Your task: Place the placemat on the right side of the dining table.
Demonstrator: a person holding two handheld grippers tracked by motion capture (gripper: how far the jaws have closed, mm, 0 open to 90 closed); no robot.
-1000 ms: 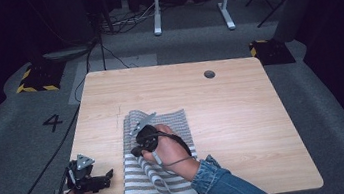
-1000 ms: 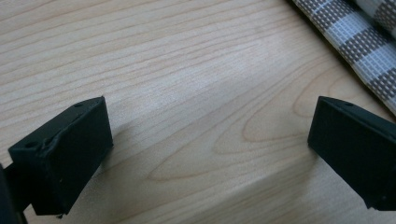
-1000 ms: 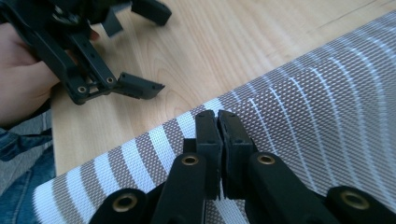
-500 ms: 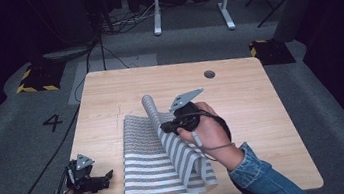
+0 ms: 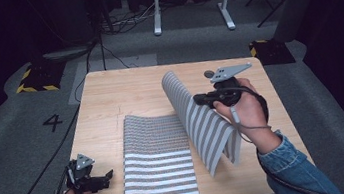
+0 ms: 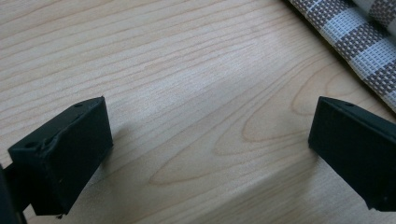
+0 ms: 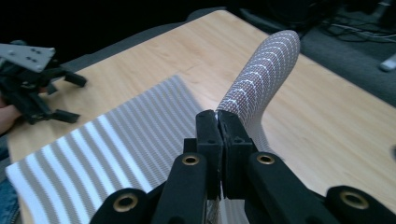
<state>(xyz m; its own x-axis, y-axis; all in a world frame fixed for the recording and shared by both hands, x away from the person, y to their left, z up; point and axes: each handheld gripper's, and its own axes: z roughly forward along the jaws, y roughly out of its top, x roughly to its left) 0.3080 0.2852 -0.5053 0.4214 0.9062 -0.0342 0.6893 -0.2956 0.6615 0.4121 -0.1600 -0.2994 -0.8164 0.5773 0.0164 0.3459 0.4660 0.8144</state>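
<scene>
**Striped placemat, one edge lifted by the right gripper**

Item: striped placemat [image 5: 158, 159], woven, grey-brown and white bands. Location: near half of the wooden table [image 5: 110, 100], toward the person's side. Condition: the left portion lies flat on the tabletop; the right portion is raised off the surface and curls upward in an arch, its top edge high above the table's middle. In the right gripper view the raised part [image 7: 261, 79] rises as a curved band just beyond the jaws.

Right gripper [image 5: 199, 98]: held in the person's hand above the right half of the table, grey three-cornered plate on top. Jaws pressed together, clamped on the lifted edge of the placemat, the fabric pinched thin between the pads [image 7: 208, 128].

Left gripper [image 5: 105, 177]: held low at the near left corner of the table, just left of the flat part of the placemat, not touching it. Jaws stand wide apart over bare wood [image 6: 201, 112], nothing between them; a corner of the placemat [image 6: 369, 42] shows at the upper right of the left gripper view.

Sleeve: blue denim [image 5: 296, 171], right forearm.
</scene>
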